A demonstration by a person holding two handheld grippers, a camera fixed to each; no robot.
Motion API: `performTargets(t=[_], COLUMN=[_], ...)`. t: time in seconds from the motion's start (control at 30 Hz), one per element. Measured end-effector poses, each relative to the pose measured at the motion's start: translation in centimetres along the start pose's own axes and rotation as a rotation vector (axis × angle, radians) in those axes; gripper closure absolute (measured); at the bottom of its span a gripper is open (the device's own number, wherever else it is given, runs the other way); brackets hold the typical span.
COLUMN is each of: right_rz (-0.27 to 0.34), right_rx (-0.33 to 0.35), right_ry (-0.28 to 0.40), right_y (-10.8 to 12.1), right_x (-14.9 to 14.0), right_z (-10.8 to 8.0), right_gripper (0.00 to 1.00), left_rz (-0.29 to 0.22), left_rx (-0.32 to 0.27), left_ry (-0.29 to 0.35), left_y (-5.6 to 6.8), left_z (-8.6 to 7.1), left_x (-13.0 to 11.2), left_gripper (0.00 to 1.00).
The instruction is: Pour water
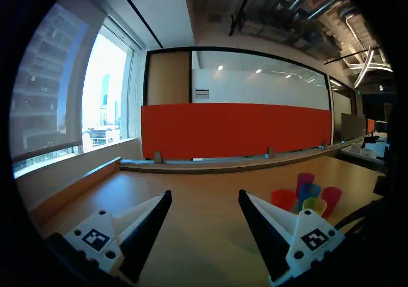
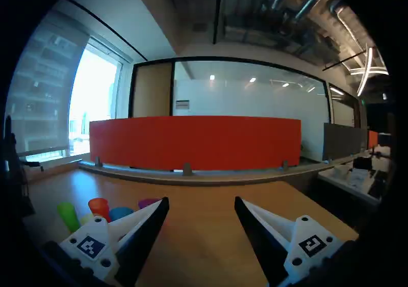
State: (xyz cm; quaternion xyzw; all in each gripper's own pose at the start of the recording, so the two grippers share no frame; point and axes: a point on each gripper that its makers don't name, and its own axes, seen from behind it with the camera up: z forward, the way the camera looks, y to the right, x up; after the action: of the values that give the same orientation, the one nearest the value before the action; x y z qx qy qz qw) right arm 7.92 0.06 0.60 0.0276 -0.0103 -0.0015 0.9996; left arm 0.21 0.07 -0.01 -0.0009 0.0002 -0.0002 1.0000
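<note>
The left gripper (image 1: pixel 204 192) is hovering over the wooden counter (image 1: pixel 204 246) with its fingers spread wide apart and gripping nothing. In the left gripper view, a cluster of colourful plastic cups (image 1: pixel 307 195) is standing on the counter to the right of the fingers and a little farther off, the purple, blue, orange, yellow-green and red ones packed close together. The right gripper (image 2: pixel 201 199) is likewise holding its fingers wide open around bare counter. In the right gripper view, the cups (image 2: pixel 104 210) are sitting to the left, partly hidden behind the left finger. A red divider panel (image 1: pixel 234 129) is running along the far edge of the counter, and a window (image 1: pixel 104 103) is letting in daylight on the left.
</note>
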Motion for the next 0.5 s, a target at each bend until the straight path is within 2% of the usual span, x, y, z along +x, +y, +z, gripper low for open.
performTargets(t=[0.2, 0.5], right_rz=[0.021, 0.040], right_rx=[0.055, 0.109], right_ry=[-0.001, -0.008], right_y=[-0.9, -1.6], right_x=[3.4, 8.0], right_z=[0.0, 0.6], right_gripper=[0.01, 0.01], left_rz=[-0.007, 0.021], left_rx=[-0.037, -0.084], left_ry=[0.008, 0.024], left_y=[0.9, 1.6], left_z=[-0.1, -0.2], left_x=[3.6, 8.9], left_gripper=[0.03, 0.03])
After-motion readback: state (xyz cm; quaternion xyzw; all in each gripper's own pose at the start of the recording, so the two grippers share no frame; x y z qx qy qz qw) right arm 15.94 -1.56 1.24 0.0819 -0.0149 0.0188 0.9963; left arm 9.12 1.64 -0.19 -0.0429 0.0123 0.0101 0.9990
